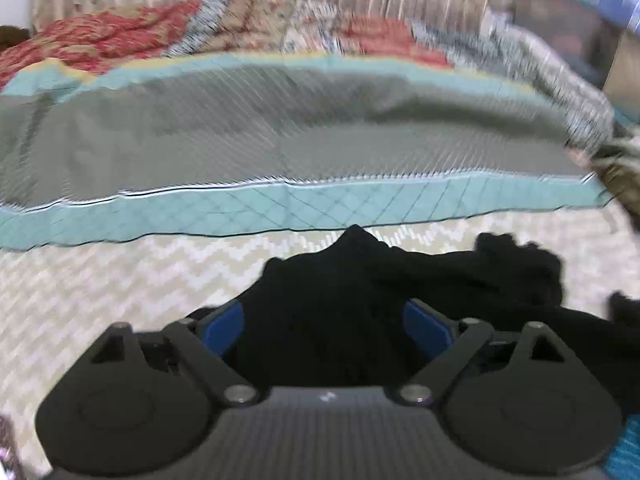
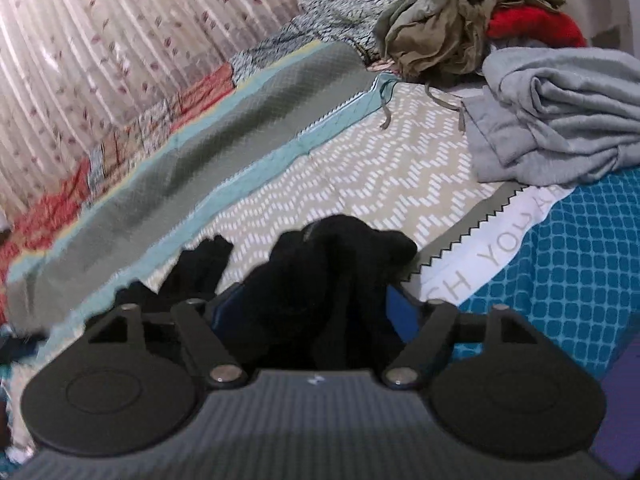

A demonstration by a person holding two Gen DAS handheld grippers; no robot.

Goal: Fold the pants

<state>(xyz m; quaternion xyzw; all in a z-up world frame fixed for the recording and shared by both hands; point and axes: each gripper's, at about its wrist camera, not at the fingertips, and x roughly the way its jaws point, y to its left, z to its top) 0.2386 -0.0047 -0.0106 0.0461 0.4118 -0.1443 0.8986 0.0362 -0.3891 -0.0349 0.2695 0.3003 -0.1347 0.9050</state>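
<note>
The black pants (image 1: 360, 280) lie bunched over the beige zigzag bedspread (image 1: 120, 280). In the left wrist view my left gripper (image 1: 324, 320) has its blue pads (image 1: 224, 320) on either side of a thick bunch of the black fabric, which fills the gap between them. In the right wrist view my right gripper (image 2: 316, 300) likewise holds a bunch of the black pants (image 2: 340, 248) between its fingers, above the bedspread (image 2: 360, 168). The fingertips of both grippers are hidden by the cloth.
A grey and teal quilt (image 1: 280, 140) lies across the bed behind the pants. A grey folded garment (image 2: 560, 112) and a heap of olive and red clothes (image 2: 460, 20) sit at the right. A blue patterned cloth (image 2: 580, 260) covers the near right. Curtains (image 2: 100, 40) hang behind.
</note>
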